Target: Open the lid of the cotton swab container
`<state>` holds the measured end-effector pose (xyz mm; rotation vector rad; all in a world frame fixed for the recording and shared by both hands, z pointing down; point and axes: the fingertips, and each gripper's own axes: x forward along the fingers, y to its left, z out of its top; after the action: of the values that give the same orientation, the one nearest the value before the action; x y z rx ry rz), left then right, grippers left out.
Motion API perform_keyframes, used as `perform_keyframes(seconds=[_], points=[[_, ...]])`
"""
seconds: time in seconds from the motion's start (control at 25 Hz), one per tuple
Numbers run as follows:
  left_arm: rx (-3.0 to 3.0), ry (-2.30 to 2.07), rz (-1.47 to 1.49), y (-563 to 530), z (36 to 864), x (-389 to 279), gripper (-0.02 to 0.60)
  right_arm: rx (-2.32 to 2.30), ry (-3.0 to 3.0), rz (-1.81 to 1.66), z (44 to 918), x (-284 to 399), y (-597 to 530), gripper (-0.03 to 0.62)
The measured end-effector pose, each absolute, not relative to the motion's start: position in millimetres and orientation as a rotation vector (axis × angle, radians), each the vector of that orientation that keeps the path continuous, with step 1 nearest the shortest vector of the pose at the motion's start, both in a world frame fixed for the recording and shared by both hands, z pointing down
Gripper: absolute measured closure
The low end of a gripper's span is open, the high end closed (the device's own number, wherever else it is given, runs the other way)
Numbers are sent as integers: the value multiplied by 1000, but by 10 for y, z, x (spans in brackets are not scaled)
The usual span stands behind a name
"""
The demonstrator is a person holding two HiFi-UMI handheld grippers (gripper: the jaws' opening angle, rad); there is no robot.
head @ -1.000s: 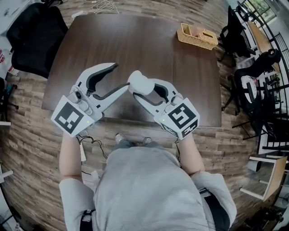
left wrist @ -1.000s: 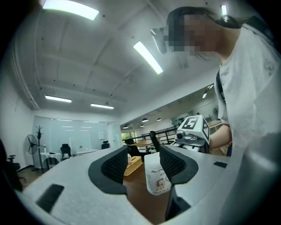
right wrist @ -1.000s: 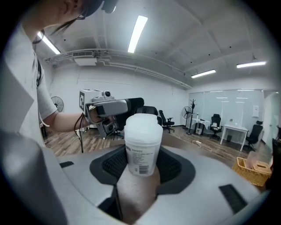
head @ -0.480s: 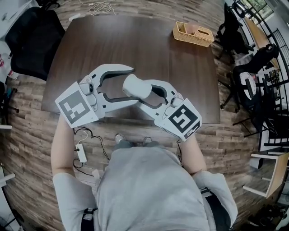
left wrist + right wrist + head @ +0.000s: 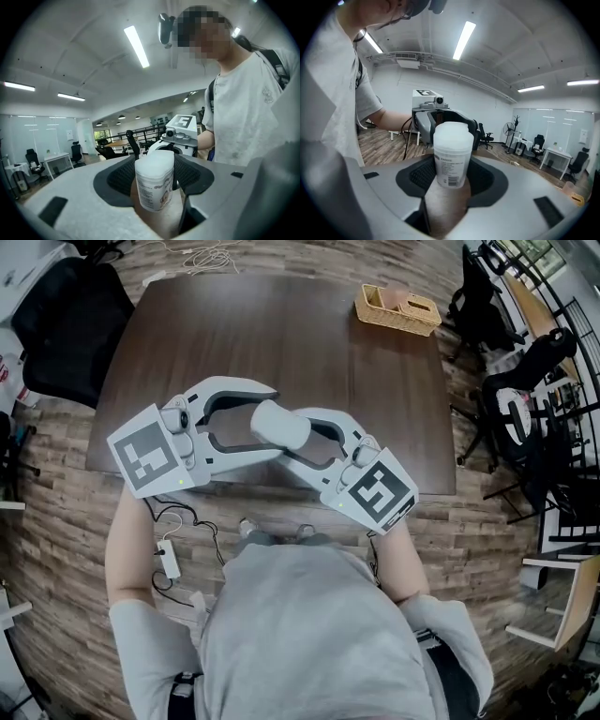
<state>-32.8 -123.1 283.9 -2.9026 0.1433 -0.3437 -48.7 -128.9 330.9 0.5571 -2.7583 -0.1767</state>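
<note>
Cotton swab container [image 5: 279, 424]: small white jar with a printed label; held in the air over the near edge of the table [image 5: 281, 324], in front of the person's chest; white lid [image 5: 451, 133] on.

Right gripper [image 5: 289, 439]: jaws set wide yet clamped on the jar's body, a pad against each side; it alone carries the jar.

Left gripper [image 5: 275, 420]: jaws spread nearly full and closing; the jar's lid end stands between them, pads clear of it on both sides; nothing gripped.

Step in hand, as judged: bringing the left jaws onto the lid while the right steadies the body; opening not yet begun.

Next move calls for: left pads squarely on the lid alone, then a twist or pull against the right's hold; a grip too far down would likely catch the body instead.

Beyond: wicker basket [image 5: 397, 310] at the table's far right corner, well apart; black chair [image 5: 70, 320] off the table's left side.
</note>
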Motion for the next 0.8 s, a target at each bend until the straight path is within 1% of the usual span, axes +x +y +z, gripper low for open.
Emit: perform_keyframes(seconds=[0.32,0.44,0.52,0.68,0.8], points=[[-2974,132,-324,-1244,2796,-328,324,529,-2787,-192,3250,-467,-1277,398],[-3124,84,-178,-1265,2687,-341,334,532,-2727,-334,3267,-496,-1283,399],[-3153,81,-118,-1277,2621,-344,336,534,-2752,-325,3247,-542,-1277,399],[-3134,148,-108,-1273,2582,-329,336,539,-2778,-331,3184,-542,-1275,399],[-3164,179,-5,-1302,2503,-342,336,556,-2766,-354,3156,-538,-1288,399]])
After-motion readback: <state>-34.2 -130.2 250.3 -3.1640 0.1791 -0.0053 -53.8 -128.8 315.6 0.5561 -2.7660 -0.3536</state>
